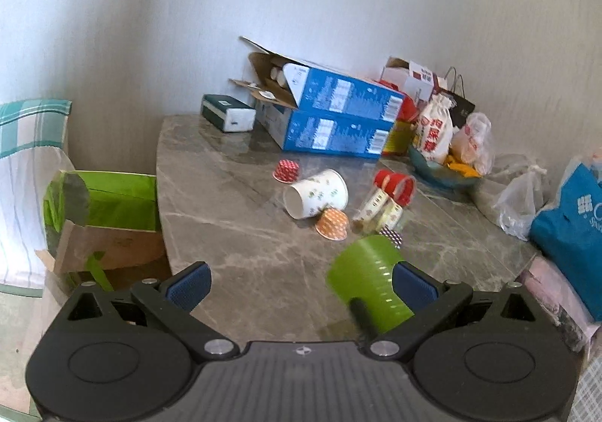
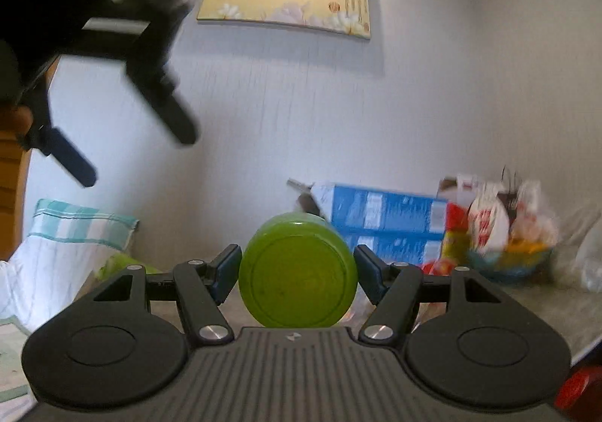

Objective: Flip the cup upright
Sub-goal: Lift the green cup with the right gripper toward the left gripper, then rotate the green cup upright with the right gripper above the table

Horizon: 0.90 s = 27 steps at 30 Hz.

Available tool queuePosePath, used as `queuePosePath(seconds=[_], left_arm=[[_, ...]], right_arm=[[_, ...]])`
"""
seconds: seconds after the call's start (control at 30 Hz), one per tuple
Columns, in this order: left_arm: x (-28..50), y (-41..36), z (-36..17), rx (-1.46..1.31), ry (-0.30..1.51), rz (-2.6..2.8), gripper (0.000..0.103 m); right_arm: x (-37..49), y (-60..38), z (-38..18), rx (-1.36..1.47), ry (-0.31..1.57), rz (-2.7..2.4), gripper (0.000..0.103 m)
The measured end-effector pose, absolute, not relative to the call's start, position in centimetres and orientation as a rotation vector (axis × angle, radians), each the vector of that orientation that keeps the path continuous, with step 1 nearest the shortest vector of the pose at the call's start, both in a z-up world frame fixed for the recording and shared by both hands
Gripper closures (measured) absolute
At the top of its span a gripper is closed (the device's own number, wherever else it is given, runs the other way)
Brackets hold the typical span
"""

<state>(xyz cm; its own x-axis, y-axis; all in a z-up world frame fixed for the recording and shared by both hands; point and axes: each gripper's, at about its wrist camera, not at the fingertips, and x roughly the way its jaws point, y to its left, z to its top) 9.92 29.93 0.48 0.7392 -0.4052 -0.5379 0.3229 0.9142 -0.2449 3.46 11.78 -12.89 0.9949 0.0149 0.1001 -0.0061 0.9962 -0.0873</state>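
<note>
A green plastic cup [image 2: 297, 271] sits between my right gripper's [image 2: 297, 271] blue pads, its flat base facing the camera; the pads press its sides. The same green cup [image 1: 370, 281] shows in the left wrist view, tilted above the grey marble table [image 1: 233, 218], with a black finger of the right gripper against it. My left gripper [image 1: 301, 284] is open and empty, its right pad [image 1: 414, 286] just beside the cup. In the right wrist view the left gripper [image 2: 135, 154] hangs open at the upper left, blurred.
A white patterned paper cup [image 1: 316, 194] lies on its side mid-table with small cupcake liners [image 1: 332, 223] and red-capped bottles [image 1: 387, 196]. Blue boxes [image 1: 331, 121], a bowl with bags [image 1: 444, 166] and a blue bag [image 1: 572, 230] crowd the back and right. A green-lined carton [image 1: 105, 211] stands left of the table.
</note>
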Motion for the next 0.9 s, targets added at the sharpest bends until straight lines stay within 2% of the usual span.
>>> queuePosePath(seconds=[0.4,0.7,0.9], left_arm=[[12.4,23.6,0.4,-0.073,0.840,-0.441,0.000],[12.5,20.9,1.2,0.033,0.842,-0.388,0.000],[13.7,18.8,-0.3,0.070,0.922,-0.366,0.000]], right_arm=[[3.2,12.0,-15.6,0.008,-0.188,-0.094,0.036],[3.4,11.7,-17.0,0.044,-0.137,-0.114,0.036],[3.7,11.7,-17.7,0.033,-0.135,-0.142,0.036]])
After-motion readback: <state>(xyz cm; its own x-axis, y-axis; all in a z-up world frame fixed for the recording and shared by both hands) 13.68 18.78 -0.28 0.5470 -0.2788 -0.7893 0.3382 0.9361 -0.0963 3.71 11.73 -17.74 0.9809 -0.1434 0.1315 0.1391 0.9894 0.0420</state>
